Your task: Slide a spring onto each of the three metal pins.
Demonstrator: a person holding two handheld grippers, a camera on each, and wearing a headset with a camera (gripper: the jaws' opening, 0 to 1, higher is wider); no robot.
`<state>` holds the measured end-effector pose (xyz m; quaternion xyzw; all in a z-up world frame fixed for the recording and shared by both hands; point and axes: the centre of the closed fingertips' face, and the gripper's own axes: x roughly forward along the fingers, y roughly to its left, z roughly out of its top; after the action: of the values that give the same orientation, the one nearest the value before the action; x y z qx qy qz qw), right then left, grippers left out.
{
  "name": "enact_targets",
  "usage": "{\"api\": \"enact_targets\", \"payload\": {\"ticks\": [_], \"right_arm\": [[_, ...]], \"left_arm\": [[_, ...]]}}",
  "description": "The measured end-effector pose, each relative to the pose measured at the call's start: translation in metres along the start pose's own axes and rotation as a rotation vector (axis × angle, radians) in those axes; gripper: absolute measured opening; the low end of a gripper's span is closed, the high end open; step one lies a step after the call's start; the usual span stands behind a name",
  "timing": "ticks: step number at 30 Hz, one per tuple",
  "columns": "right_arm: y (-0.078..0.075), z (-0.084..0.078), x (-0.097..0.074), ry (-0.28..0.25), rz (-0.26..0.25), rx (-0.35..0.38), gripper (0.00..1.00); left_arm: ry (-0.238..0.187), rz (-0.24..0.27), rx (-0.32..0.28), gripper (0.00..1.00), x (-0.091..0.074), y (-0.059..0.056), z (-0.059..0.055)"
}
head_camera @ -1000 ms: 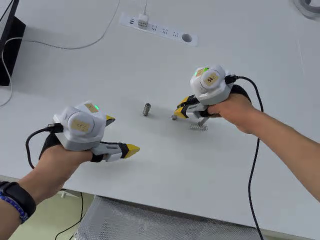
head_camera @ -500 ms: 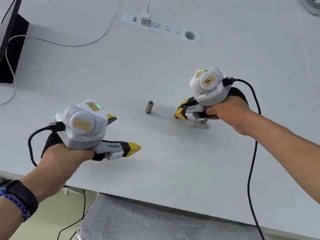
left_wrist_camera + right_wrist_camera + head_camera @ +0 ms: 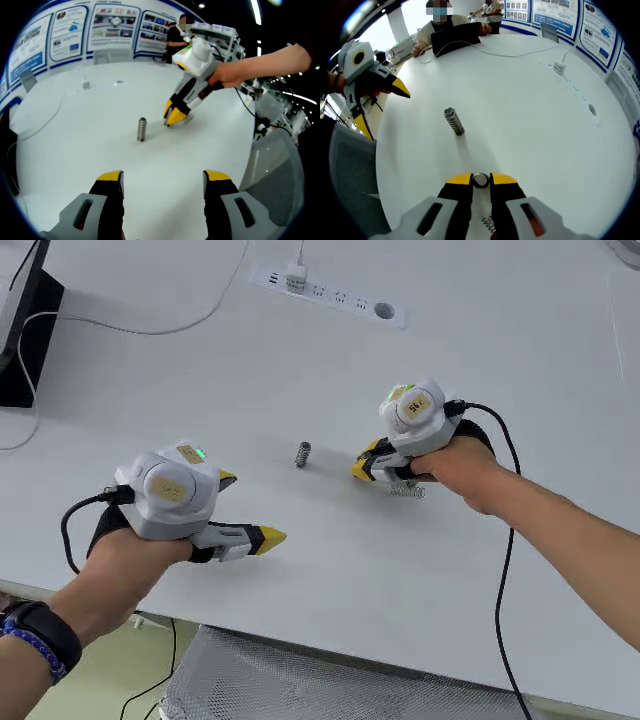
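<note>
Right gripper view shows the right gripper [image 3: 480, 184] pinching a metal pin [image 3: 480, 179], probably stiff and slippery, the light, squashable loose spring [image 3: 488, 223] just behind it wanting a gentle mid-coil hold; the left gripper [image 3: 163, 177] hangs spread.

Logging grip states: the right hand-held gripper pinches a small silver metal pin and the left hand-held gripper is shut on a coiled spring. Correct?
One part is wrong: the left hand-held gripper is open and holds nothing, as the left gripper view shows. The right hand-held gripper does pinch the small silver metal pin.
</note>
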<state>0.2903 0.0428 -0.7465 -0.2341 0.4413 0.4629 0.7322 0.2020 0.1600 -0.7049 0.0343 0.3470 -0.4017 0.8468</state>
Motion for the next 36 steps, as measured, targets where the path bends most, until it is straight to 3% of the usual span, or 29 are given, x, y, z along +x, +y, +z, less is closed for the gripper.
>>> {"api": "enact_targets", "payload": {"ticks": [8, 16, 28, 36], "right_arm": [[0.003, -0.004, -0.006, -0.004, -0.012, -0.004, 0.23], [-0.003, -0.014, -0.013, -0.033, -0.05, 0.055, 0.31], [0.008, -0.021, -0.022, -0.08, -0.071, 0.166, 0.39], [0.027, -0.035, -0.025, -0.102, -0.068, 0.214, 0.43]], "left_arm": [[-0.003, -0.002, -0.005, 0.66, 0.001, -0.002, -0.001], [-0.001, -0.004, -0.008, 0.66, 0.001, -0.008, -0.004], [-0.002, -0.012, -0.012, 0.66, -0.001, -0.017, -0.008], [0.001, -0.016, -0.017, 0.65, -0.002, -0.023, -0.011]]}}
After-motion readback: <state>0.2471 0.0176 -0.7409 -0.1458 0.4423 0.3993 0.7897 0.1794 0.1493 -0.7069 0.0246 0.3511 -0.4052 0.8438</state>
